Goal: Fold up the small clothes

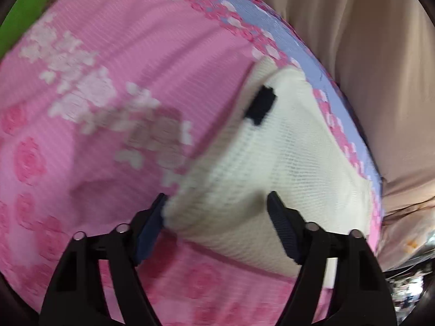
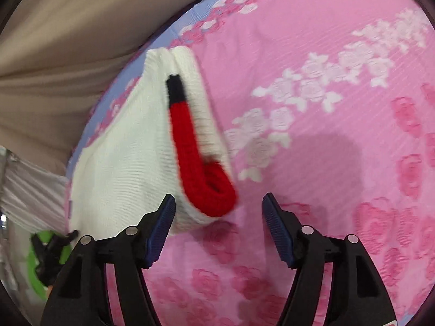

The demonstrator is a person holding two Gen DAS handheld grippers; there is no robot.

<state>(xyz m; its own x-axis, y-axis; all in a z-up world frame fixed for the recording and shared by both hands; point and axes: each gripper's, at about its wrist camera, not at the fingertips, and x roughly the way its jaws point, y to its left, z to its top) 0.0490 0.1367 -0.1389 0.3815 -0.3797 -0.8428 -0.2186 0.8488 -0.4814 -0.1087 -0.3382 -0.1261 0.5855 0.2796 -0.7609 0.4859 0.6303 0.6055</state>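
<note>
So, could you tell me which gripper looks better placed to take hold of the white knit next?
Probably the left gripper: its open jaws already straddle an edge of the white knit. The right gripper is open too, but only the red cuff nears its gap.

No readable text, labels or numbers anywhere.

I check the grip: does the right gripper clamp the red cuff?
No, the right gripper stands open, the red cuff loose between its pads.
</note>
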